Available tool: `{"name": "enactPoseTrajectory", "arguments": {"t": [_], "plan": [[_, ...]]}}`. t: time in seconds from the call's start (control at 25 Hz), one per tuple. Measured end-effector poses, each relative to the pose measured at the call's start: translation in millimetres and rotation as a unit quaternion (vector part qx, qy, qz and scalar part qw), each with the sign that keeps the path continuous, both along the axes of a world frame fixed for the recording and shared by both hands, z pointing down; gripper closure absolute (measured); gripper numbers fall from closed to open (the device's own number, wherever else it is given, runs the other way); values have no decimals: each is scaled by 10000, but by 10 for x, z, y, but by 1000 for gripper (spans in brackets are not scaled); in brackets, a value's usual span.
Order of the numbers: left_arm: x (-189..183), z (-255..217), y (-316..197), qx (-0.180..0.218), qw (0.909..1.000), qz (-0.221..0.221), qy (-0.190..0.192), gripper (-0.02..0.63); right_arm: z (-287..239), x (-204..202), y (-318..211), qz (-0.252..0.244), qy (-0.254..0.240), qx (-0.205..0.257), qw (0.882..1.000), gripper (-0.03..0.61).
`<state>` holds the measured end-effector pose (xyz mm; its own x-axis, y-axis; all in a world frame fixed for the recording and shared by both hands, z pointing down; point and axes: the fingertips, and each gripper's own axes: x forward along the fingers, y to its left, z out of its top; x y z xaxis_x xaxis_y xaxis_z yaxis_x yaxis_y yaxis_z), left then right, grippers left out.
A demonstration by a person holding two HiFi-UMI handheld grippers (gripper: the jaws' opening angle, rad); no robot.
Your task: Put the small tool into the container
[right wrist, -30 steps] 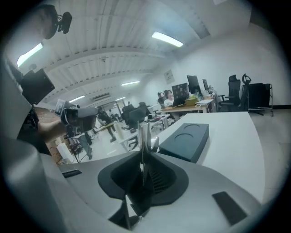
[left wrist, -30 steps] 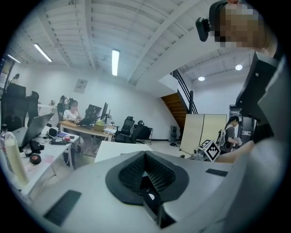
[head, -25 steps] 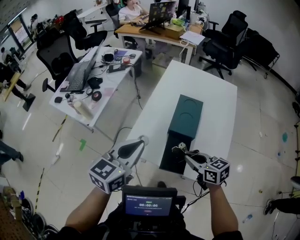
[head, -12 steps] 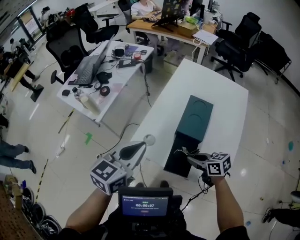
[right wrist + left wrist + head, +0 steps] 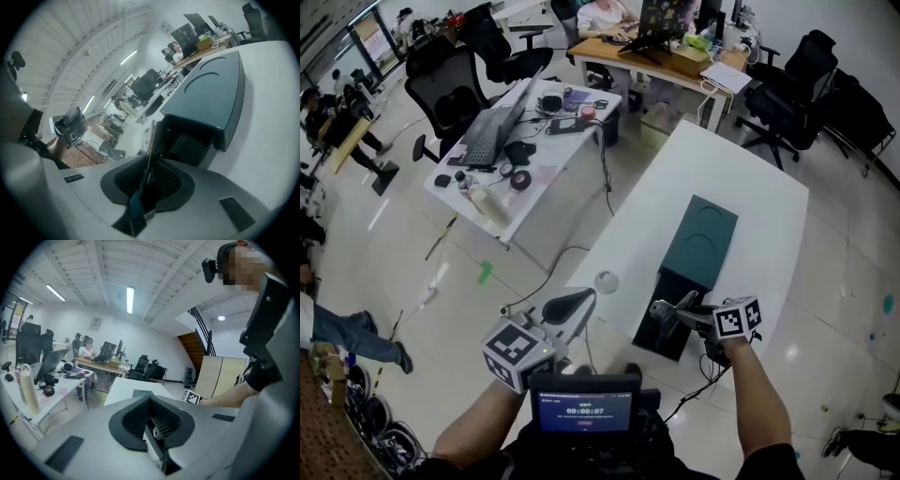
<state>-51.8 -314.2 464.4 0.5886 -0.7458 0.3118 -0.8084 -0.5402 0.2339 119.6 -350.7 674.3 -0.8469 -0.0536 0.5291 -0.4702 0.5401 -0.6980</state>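
I stood in an open-plan office. Around me were black swivel chairs (image 5: 450, 89), a bench (image 5: 572, 141) strewn with a laptop (image 5: 492, 141) and a tape roll (image 5: 521, 179), and a wooden bench (image 5: 675, 64) where a person (image 5: 605, 14) sat at a screen. Strip lights (image 5: 130, 299) lined the white ceiling above a glossy pale floor (image 5: 384, 234).

1. Light grey moulded-plastic left gripper (image 5: 586, 296), lower left: dark ribbed jaw pads, rear left cube (image 5: 517, 352) bearing black-and-white square markers.
2. Matching grey right gripper (image 5: 661, 309), lower right: similar right cube (image 5: 738, 319).
3. Short dark sleeves (image 5: 450, 463), bottom edge.
4. Black-framed chest screen (image 5: 584, 410), bottom centre, showing digits.
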Motion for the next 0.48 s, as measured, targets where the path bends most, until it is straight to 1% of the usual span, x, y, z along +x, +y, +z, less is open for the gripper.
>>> {"name": "enactPoseTrajectory", "arguments": {"t": [0.24,0.32,0.48], "plan": [[-6,-27,-17,12,10000,-18,-4,600,-37,-70,-35,-125,73,-156,9998,514],[7,-46,-17,21,10000,-1,-10,600,-27,-48,-40,-35,180,-193,9996,511],[14,-39,-34,17,10000,17,0,600,41,-13,-102,317,480,-360,9977,503]]}}
